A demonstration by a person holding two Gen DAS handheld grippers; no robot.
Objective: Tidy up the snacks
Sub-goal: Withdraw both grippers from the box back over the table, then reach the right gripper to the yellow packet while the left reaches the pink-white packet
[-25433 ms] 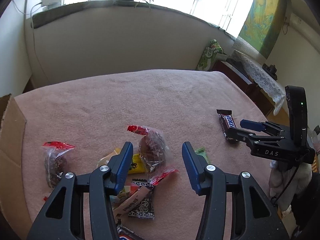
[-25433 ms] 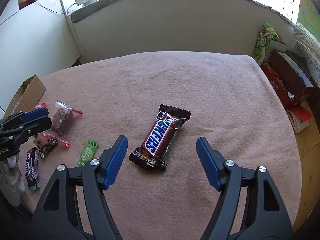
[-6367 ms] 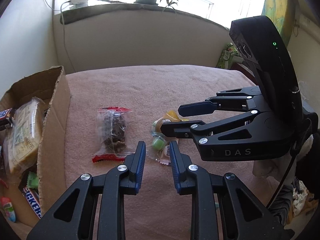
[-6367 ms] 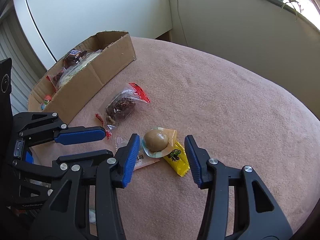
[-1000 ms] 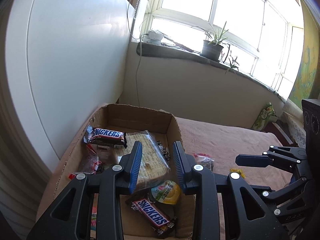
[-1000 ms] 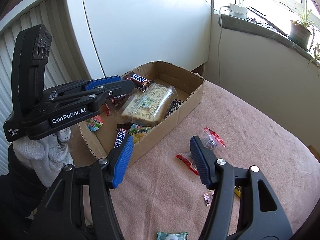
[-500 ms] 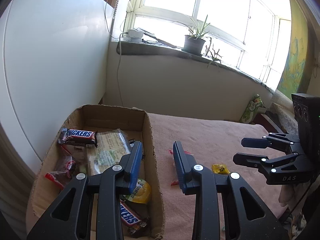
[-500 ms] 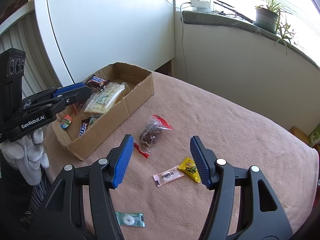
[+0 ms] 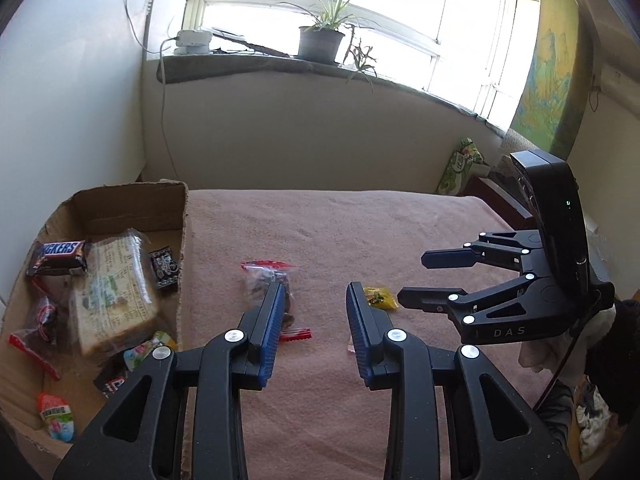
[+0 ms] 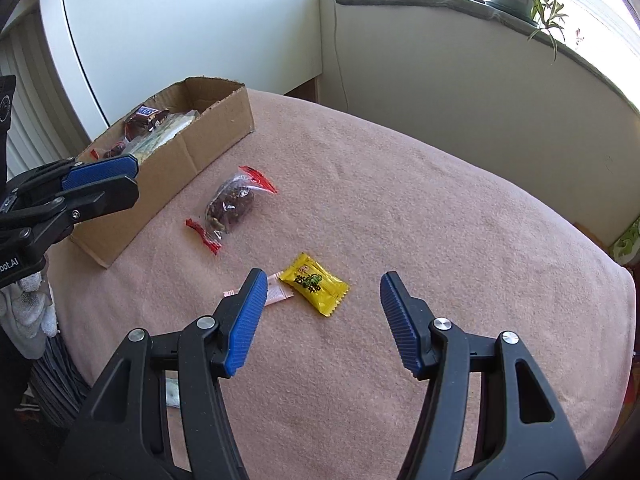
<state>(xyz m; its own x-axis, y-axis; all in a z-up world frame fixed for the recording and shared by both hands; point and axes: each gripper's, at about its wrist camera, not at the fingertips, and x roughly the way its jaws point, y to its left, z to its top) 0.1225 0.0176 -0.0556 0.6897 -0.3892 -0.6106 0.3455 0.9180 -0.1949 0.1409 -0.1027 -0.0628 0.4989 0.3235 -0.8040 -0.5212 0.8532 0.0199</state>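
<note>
Mostly done, I'd say: box already has the bars & bread, w/ nut bag, yellow candy & pink sachet left on the counter; left tongs part-open, right tongs wider, both empty.

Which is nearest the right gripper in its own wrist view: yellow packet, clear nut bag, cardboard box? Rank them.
From the right gripper:
1. Yellow packet, just ahead, between the open jaws.
2. Clear nut bag, farther, up and left on the pink cloth.
3. Cardboard box, farthest, at the cloth's left edge.
</note>
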